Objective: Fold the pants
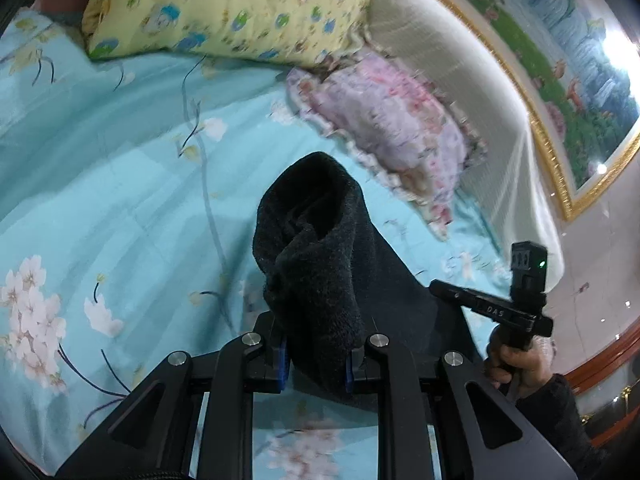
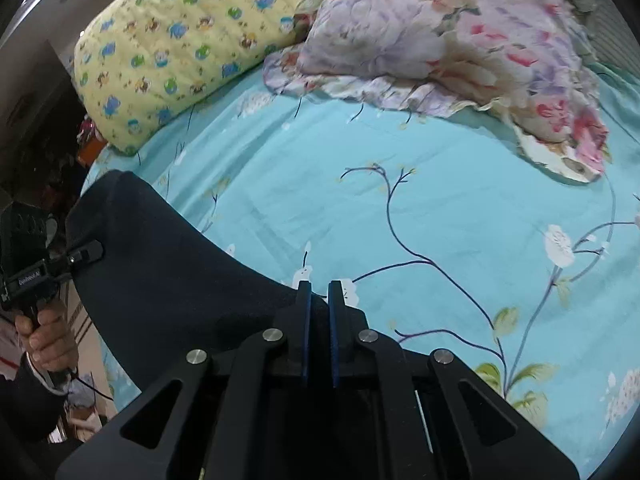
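Left wrist view: the left gripper (image 1: 318, 364) has its fingers clamped on a bunched, fuzzy fold of the dark pants (image 1: 316, 248), lifted above the turquoise floral bedsheet (image 1: 120, 184).

Right wrist view: the right gripper (image 2: 319, 332) has its fingers pinched together on the smooth edge of the pants (image 2: 168, 280), which stretches across to the left gripper (image 2: 86, 254).

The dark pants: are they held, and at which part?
Yes. The left gripper clamps a bunched end of the dark pants; the right gripper pinches their edge.

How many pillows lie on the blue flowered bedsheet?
2: a yellow cartoon-print pillow at the far left, and a pink-and-purple floral frilled pillow to its right. Others may be hidden.
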Demonstrator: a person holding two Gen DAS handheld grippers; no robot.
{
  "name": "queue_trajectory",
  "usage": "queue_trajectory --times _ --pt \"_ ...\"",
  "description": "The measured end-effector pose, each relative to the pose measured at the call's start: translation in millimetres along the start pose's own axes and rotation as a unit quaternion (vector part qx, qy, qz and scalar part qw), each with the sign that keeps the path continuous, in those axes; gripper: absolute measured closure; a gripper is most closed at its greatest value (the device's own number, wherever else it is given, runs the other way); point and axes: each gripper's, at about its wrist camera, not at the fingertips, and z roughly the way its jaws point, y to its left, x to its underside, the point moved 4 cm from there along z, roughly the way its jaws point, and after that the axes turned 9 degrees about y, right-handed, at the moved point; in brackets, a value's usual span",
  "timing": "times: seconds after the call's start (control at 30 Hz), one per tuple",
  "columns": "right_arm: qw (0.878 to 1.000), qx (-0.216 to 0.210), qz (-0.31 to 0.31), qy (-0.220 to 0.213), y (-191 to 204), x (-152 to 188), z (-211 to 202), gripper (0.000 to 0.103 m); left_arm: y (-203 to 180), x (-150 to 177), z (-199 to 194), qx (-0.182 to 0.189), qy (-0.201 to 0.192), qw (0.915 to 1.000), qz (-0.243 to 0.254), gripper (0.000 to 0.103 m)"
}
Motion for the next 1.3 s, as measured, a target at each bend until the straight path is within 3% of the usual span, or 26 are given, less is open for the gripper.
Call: queue_trajectory --times 0.17,0.23,0.3,0.4,0.53,0.7,0.97,1.13,1.3 --pt "0.999 0.031 0.006 0.022 -3.6 2.0 31.7 0.093 12.0 5.7 21.3 -0.06 0.014 0.9981 0.008 0.076" --pt "0.999 0.039 0.016 0.015 -6.2 2.9 34.9 0.091 14.1 5.6 18.5 -0.063 0.013 0.9979 0.006 0.069" --pt "0.999 0.042 0.027 0.004 -7.8 3.8 29.0 0.077 15.0 4.6 6.2 -0.08 -0.002 0.9968 0.008 0.056" --pt "0.997 0.06 0.048 -0.021 -9.0 9.4 7.5 0.062 12.2 0.2 -16.3 -0.109 -0.034 0.9934 0.016 0.049" --pt "0.994 0.048 0.078 -0.066 -11.4 29.6 -29.6 0.058 -0.7 -5.3 -37.7 -0.117 -0.06 0.9908 0.031 0.046" --pt "0.985 0.038 0.135 -0.097 -23.7 71.3 -65.5 0.058 -40.6 -4.7 -40.5 -0.103 -0.062 0.9897 0.077 0.041" --pt "0.969 0.05 0.205 -0.128 -41.3 143.7 -102.4 0.058 -115.6 13.8 1.0 -0.068 -0.021 0.9838 0.164 0.037" --pt "0.958 0.058 0.245 -0.141 -50.7 184.7 -120.0 0.058 -157.5 29.9 35.0 -0.055 0.017 0.974 0.219 0.034" --pt "0.945 0.067 0.277 -0.157 -58.9 218.8 -135.9 0.058 -195.6 50.7 67.5 -0.046 0.056 0.9577 0.279 0.034"
